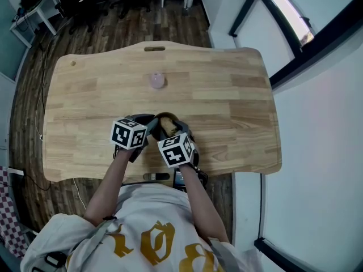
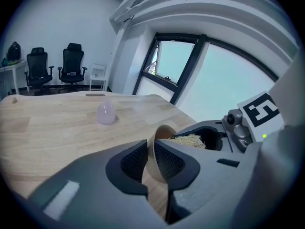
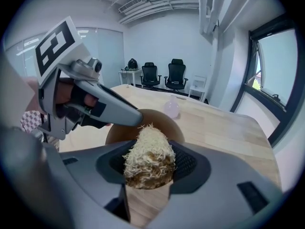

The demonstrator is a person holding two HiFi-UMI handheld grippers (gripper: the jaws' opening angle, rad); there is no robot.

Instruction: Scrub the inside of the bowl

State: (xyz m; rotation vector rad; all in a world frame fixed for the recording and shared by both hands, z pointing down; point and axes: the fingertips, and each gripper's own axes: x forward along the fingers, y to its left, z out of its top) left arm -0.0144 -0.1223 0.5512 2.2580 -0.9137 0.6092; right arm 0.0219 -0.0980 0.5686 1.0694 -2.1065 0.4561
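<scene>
Clamping the bowl rim, left hand-held gripper.

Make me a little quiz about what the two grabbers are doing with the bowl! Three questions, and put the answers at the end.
1. True or false: the left gripper is shut on the wall of the bowl.
2. What does the right gripper hold? A) a spoon B) a straw-coloured fibrous scrubber C) a folded cloth
3. Fill in the gap: the small egg-shaped thing farther out on the table is pale ____.
Key: 1 true; 2 B; 3 pink.
</scene>
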